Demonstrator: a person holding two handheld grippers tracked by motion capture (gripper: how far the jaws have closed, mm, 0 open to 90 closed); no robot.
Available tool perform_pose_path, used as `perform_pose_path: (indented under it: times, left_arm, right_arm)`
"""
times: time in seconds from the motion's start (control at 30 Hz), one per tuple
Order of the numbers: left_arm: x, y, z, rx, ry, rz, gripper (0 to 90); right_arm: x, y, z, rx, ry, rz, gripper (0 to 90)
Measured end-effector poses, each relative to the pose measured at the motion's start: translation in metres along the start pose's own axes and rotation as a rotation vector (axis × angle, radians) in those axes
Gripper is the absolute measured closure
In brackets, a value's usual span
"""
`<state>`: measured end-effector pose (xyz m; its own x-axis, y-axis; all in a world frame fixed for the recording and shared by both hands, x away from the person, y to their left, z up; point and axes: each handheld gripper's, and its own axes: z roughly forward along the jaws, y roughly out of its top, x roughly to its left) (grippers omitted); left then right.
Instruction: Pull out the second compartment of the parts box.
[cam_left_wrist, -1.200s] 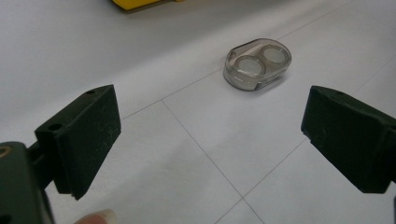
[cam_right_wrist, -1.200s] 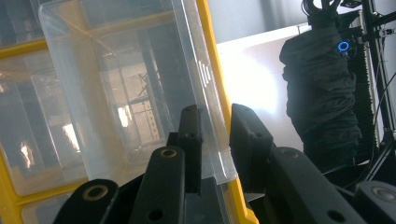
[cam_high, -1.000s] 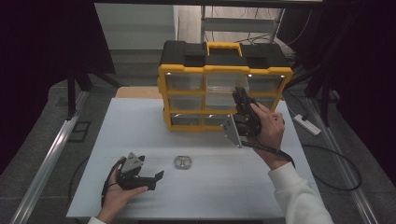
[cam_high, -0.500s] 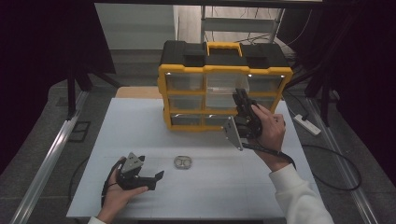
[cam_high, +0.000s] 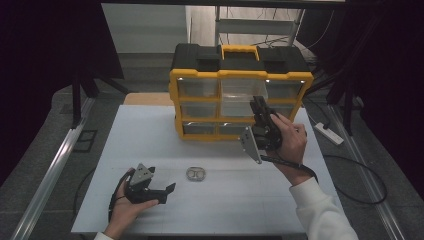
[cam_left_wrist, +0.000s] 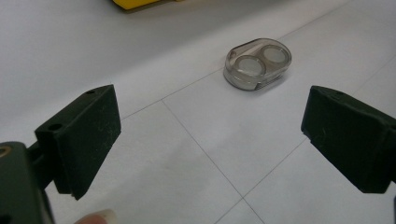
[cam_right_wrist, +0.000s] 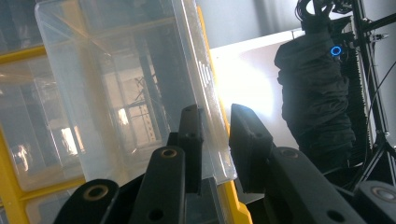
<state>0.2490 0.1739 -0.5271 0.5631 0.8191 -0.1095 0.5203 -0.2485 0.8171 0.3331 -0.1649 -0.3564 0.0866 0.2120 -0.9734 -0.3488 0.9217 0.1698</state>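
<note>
Gripping one clear drawer (cam_right_wrist: 140, 93), the right tool (cam_right_wrist: 212, 140) contrasts the spread, empty left tool (cam_left_wrist: 210, 140).

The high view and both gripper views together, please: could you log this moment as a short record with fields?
surface: white table
cabinet: yellow and black plastic drawer organiser, standing at the far side of the table
drawer: clear plastic drawer, partly out of the organiser
right hand-held gripper: jaws pinch the drawer's front lip
left hand-held gripper: open, low over the table near the front edge
small item: clear oval plastic case with two round discs, lying on the table ahead of the left hand-held gripper, untouched
</note>
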Motion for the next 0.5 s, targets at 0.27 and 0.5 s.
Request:
perform_pose_path:
  times: [0.27, 0.5]
  left_arm:
    - [0.0001, 0.0, 0.0001, 0.0, 0.0, 0.0, 5.6]
    - [0.0, 0.0, 0.0, 0.0, -0.001, 0.001, 5.6]
  right_arm:
    - [0.0, 0.0007, -0.0036, 0.001, -0.004, -0.001, 74.4]
    - [0.0005, -0.0002, -0.0049, -0.002, -0.003, 0.0, 74.4]
